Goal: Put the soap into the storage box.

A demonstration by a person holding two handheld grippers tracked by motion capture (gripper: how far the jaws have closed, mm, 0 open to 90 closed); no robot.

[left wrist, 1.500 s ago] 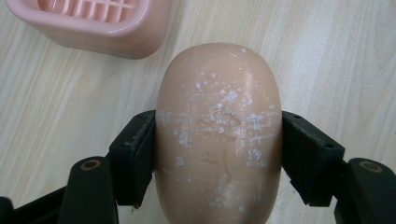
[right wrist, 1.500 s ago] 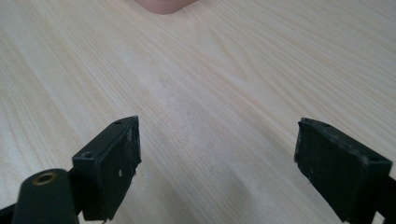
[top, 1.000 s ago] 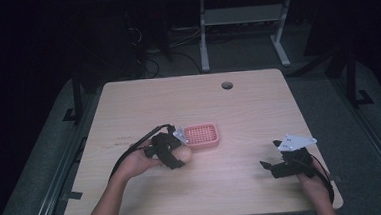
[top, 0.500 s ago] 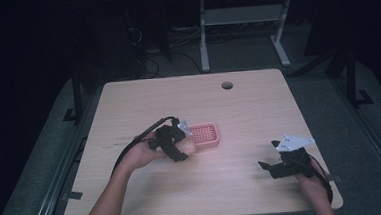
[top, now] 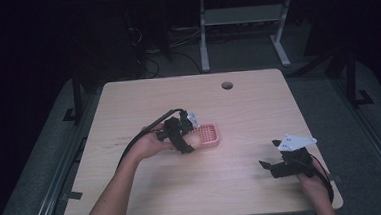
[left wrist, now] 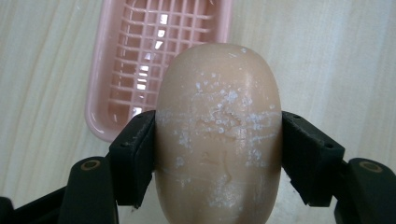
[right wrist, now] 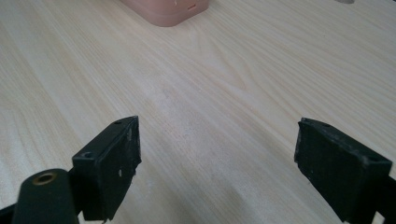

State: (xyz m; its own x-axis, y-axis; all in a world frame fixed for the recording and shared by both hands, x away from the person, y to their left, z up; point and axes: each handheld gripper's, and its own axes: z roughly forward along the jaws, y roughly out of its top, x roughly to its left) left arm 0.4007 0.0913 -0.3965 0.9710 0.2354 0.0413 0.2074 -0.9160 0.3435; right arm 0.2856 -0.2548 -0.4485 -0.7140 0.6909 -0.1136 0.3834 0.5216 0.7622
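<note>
1. Soap (left wrist: 218,135), pinched across its width in our left gripper (top: 190,132), runs lengthwise away from the jaws.
2. Just beyond and left of its tip lies the pink dish (left wrist: 112,70) on the worktop (top: 238,109).
3. Farther off, our right gripper (top: 277,166) rests spread and empty.
</note>
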